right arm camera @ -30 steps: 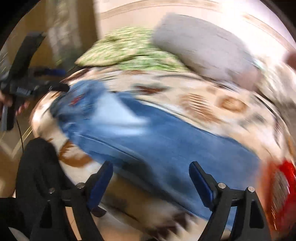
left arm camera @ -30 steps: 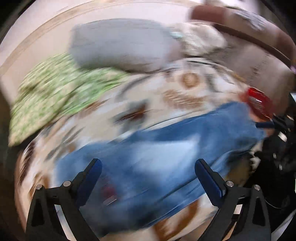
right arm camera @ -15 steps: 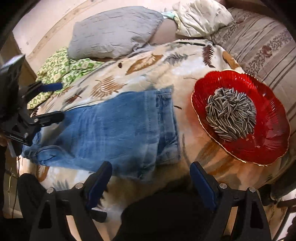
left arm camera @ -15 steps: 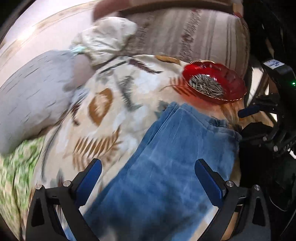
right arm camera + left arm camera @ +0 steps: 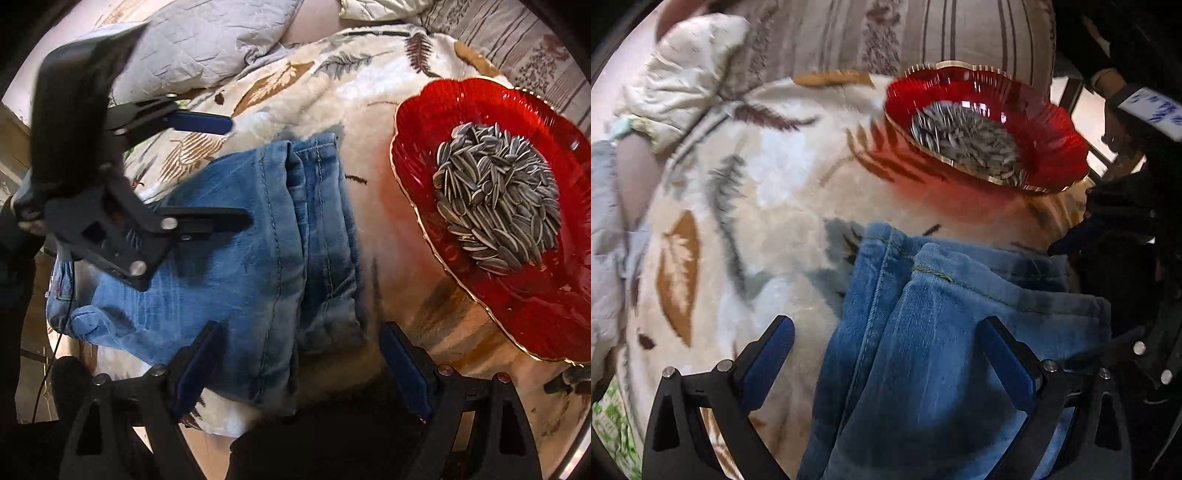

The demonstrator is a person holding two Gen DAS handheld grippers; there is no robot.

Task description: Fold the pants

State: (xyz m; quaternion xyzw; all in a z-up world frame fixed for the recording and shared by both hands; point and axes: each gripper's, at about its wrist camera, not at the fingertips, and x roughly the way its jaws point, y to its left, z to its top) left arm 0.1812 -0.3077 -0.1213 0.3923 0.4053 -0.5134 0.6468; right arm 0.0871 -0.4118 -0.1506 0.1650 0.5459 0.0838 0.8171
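Blue jeans (image 5: pixel 942 350) lie flat on a leaf-patterned blanket (image 5: pixel 768 177), the two legs stacked and their hems pointing at a red dish. My left gripper (image 5: pixel 886 328) hovers open just above the hem end, one finger over the blanket and the other over the denim. In the right wrist view the jeans (image 5: pixel 258 240) run left to right, and the left gripper (image 5: pixel 238 171) stands over their far edge, held by a hand. My right gripper (image 5: pixel 301 332) is open over the near corner of the hems, with nothing between its pads.
A red glass dish (image 5: pixel 517 314) heaped with sunflower seeds sits on the blanket close to the hems; its rim (image 5: pixel 1052 155) also shows in the left wrist view. A grey pillow (image 5: pixel 207 40), a cream cloth (image 5: pixel 687 66) and a striped cushion (image 5: pixel 923 33) lie behind.
Both grippers have swept along the jeans to the hem end near the red dish and dropped closer to the cloth. The left gripper now hangs over the hems. Both stay open.
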